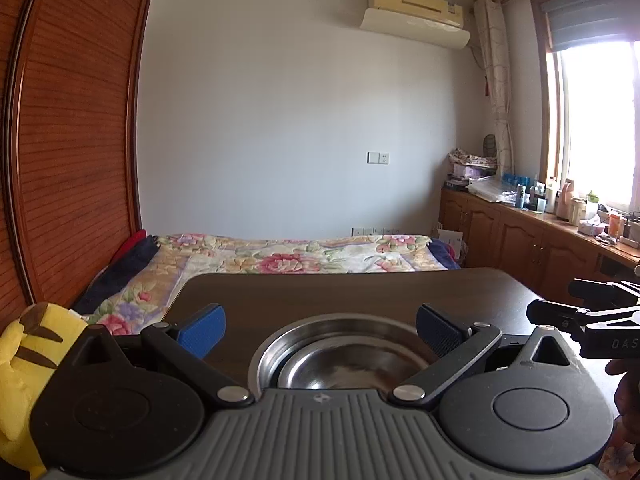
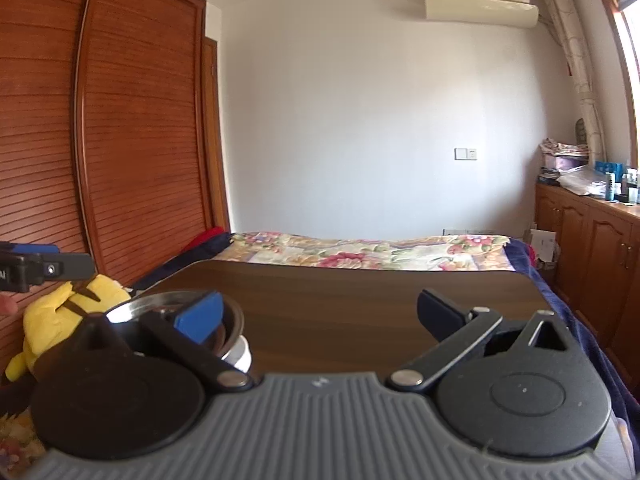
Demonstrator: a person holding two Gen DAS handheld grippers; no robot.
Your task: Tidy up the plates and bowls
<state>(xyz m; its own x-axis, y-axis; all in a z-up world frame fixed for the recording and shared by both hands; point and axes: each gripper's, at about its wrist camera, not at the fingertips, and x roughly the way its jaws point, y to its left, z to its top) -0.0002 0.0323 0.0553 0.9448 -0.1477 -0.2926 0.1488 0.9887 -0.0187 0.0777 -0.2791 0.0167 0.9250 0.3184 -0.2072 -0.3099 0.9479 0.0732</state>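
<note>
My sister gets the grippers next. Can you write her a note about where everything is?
Left gripper: open, holding nothing, hovering just above the bowls.
Right gripper: open, holding nothing, over bare table, to the right of the bowls.
Bowls: steel, one nested inside another, at the table's near left. Something white shows under them in the right view; I cannot tell what.
Done: the bowls look stacked.
Left: no other plates or bowls show, so check the rest of the table before moving on.

Yellow plush toy (image 1: 24,344), floral bedspread (image 1: 288,258), wooden wardrobe (image 2: 120,120), wall air conditioner (image 1: 416,14), cluttered cabinets (image 1: 520,236)
</note>
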